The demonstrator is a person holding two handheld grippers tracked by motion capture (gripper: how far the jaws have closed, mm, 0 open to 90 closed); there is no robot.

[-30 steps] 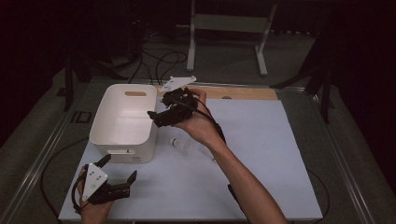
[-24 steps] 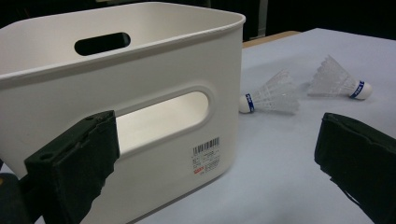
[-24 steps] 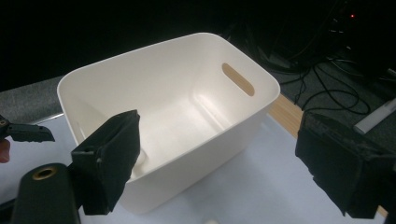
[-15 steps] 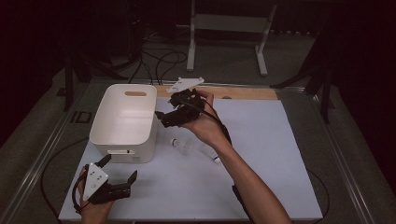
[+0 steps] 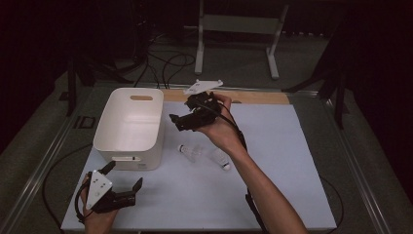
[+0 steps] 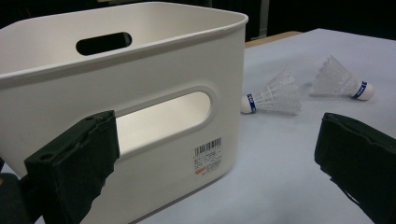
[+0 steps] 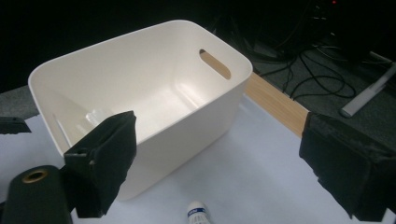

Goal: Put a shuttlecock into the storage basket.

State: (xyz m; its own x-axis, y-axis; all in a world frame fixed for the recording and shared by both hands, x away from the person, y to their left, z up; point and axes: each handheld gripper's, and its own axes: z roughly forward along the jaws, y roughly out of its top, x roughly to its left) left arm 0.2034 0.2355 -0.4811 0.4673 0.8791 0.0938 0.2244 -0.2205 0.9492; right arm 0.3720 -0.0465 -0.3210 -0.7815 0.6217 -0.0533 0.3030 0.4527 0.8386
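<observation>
Right gripper [image 5: 181, 121], jaws apart and empty, hovers beside the white bin [image 5: 127, 127]; two shuttlecocks [image 5: 187, 152] await collection. Left gripper [image 5: 124, 180] rests, jaws apart.

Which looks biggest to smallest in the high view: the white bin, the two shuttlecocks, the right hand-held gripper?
1. White bin, clearly largest.
2. Right hand-held gripper, held above the table and nearer the camera, so its rank is less sure.
3. The two shuttlecocks look alike; no ranking.

The black two-jaw left gripper [image 5: 124, 180] sits low in the person's left hand [image 5: 96, 218], jaws wide apart. The black two-jaw right gripper [image 5: 176, 117] is held up high, jaws wide apart too.
</observation>
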